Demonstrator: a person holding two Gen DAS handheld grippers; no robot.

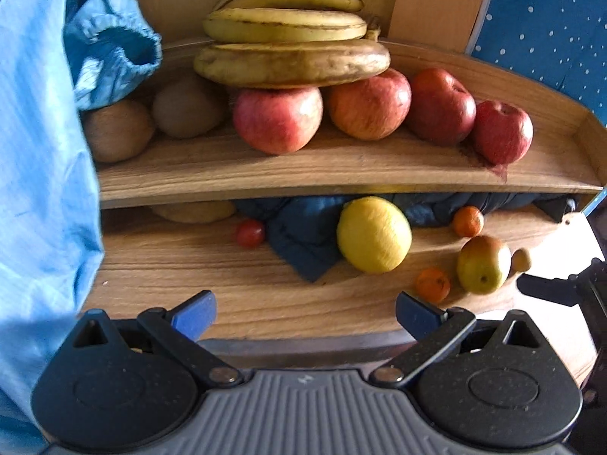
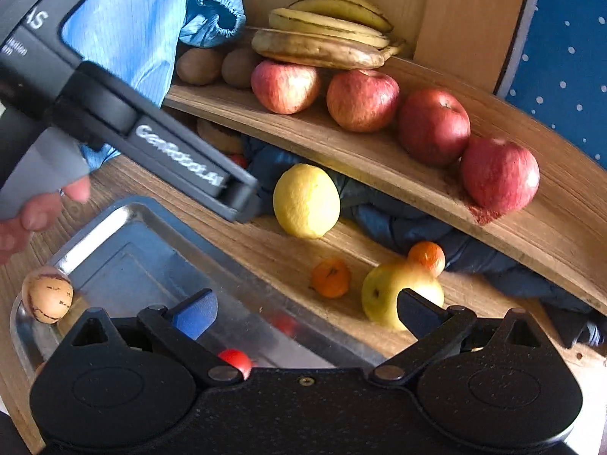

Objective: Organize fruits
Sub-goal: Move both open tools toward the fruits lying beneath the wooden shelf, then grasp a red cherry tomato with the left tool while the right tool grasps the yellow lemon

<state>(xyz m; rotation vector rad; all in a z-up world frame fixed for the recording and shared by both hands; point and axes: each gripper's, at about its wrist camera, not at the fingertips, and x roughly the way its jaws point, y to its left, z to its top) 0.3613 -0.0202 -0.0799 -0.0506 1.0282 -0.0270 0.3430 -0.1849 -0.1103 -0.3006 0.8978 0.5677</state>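
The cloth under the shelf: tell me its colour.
Dark blue cloth; clearest in the left wrist view.

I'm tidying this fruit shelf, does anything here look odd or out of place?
Yes. A dark blue cloth lies bunched under the upper shelf among the loose fruit, partly beneath the lemon. A reddish stain marks the shelf edge under the rightmost apple.
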